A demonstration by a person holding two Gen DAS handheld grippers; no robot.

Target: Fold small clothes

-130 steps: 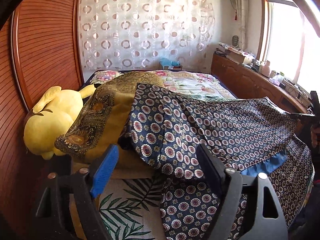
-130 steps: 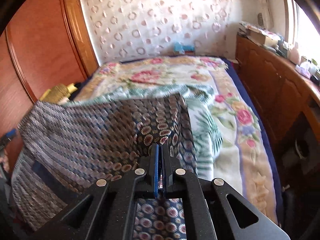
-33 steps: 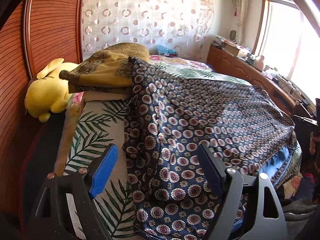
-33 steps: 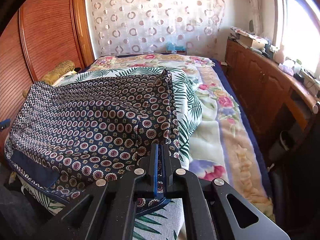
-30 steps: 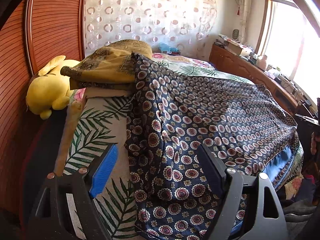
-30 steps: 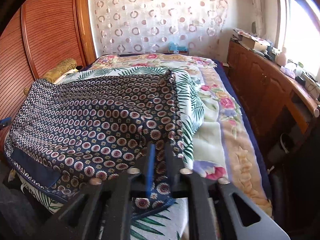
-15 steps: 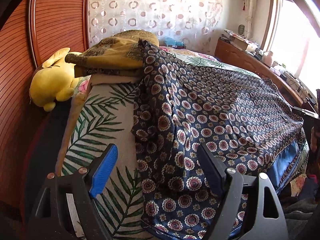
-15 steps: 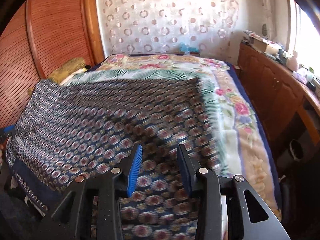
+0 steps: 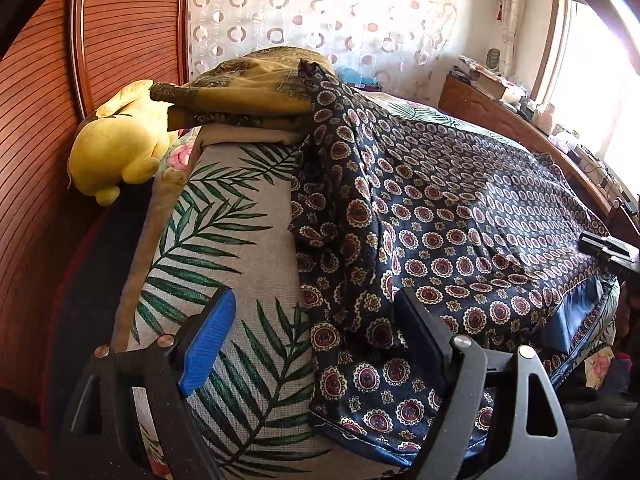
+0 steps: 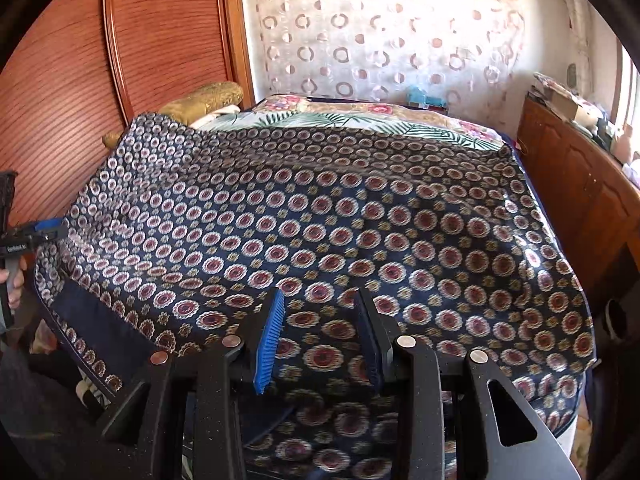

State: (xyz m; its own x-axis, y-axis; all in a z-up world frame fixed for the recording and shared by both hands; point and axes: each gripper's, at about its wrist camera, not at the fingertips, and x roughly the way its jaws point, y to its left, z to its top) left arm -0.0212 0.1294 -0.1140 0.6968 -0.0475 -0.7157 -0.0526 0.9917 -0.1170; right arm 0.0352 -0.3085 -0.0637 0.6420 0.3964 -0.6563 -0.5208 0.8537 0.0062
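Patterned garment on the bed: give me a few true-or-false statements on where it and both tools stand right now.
1. The navy patterned garment lies spread over the bed. True.
2. The right tool is clamped on the garment. False: its jaws are apart, with fabric lying beneath them, not pinched.
3. The left tool is open and holds nothing. True.
4. A yellow plush toy sits on top of the garment. False: it sits by the wooden headboard, apart from the garment.
5. The garment's far corner lies against the folded ochre blanket. True.
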